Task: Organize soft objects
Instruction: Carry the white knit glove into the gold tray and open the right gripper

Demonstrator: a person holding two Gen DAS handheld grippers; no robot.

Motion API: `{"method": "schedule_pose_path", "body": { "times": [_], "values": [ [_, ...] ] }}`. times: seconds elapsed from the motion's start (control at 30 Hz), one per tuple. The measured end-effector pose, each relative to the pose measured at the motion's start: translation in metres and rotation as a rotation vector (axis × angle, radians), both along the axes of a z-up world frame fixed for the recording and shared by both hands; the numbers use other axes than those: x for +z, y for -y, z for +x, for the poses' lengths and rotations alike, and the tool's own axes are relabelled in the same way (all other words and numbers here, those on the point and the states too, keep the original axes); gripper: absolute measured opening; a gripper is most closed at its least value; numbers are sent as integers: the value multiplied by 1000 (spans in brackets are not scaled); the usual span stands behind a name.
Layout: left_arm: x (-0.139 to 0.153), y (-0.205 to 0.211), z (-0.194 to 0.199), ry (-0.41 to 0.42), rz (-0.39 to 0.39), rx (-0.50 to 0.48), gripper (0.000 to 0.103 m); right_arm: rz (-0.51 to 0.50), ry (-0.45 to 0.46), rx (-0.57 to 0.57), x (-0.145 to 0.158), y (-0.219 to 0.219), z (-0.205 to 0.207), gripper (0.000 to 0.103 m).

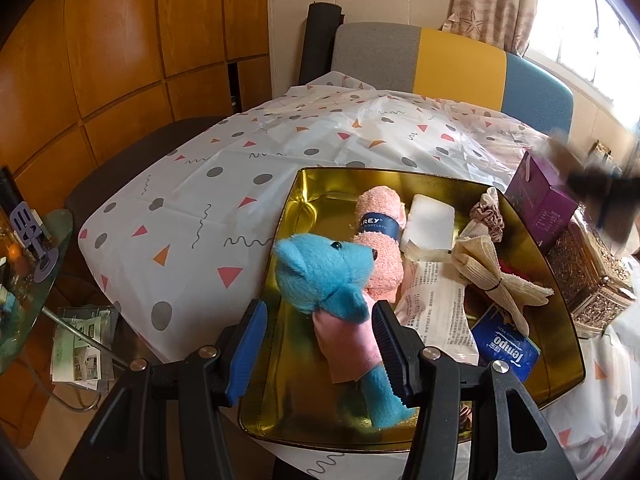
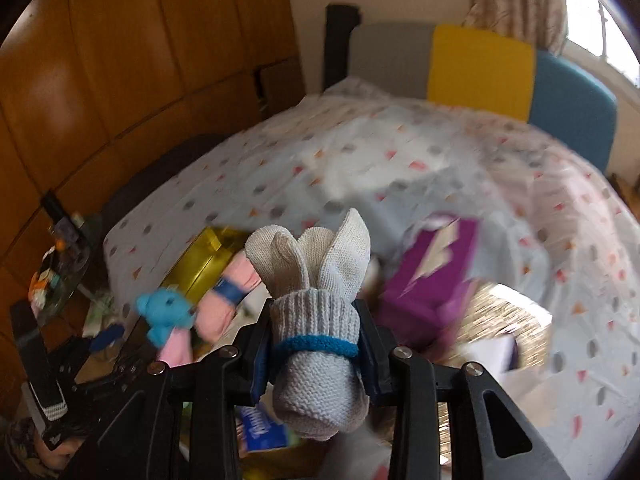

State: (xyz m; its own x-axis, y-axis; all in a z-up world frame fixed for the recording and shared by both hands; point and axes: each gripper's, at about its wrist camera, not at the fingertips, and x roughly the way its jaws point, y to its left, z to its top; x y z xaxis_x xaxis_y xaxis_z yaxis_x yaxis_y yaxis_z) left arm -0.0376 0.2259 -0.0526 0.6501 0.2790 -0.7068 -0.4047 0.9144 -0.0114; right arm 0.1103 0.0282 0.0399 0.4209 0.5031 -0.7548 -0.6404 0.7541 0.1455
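Two soft things are in hand, neither yet set down inside the gold tin (image 1: 560,280): the left gripper (image 1: 320,344), jaws part-open, holds one blue plush toy (image 1: 328,276) above the tin; the right gripper (image 2: 316,356) clamps one knitted glove bundle (image 2: 316,320) above it. Sorting looks partly done: one pink towel roll (image 1: 380,232), one beige cloth bundle (image 1: 488,268) and one tissue pack (image 1: 506,350) lie in the tin.

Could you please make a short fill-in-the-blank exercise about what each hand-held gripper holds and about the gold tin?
1. The left hand-held gripper has a ____ plush bear between its fingers.
2. The right hand-held gripper is shut on a rolled white ____.
3. The pink towel roll lies inside the ____ tin.

Missing words: blue; glove; gold
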Motion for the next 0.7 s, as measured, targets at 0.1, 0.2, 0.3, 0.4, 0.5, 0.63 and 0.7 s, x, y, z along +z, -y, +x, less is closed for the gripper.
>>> {"method": "schedule_pose_path", "body": {
  "times": [0.1,0.2,0.3,0.4,0.5,0.63,0.7],
  "values": [
    [0,-3,-2,5,-1,9,56,-22,-60,52,-32,-22,-20,35],
    [1,-6,-3,8,-2,22,56,-44,-105,96,-59,-40,-40,36],
    [3,-9,-3,13,0,31,56,-100,-99,131,-85,-56,-57,36],
    [4,-10,-2,15,2,35,56,-186,-57,118,-105,-70,-59,35],
    [5,-10,-2,19,8,38,59,-224,-40,84,-116,-78,-51,35],
    [9,-8,-3,33,9,42,65,-225,-31,79,-117,-82,-49,36],
    [12,-7,-4,43,12,44,72,-185,-45,84,-114,-76,-51,38]
  ]
}}
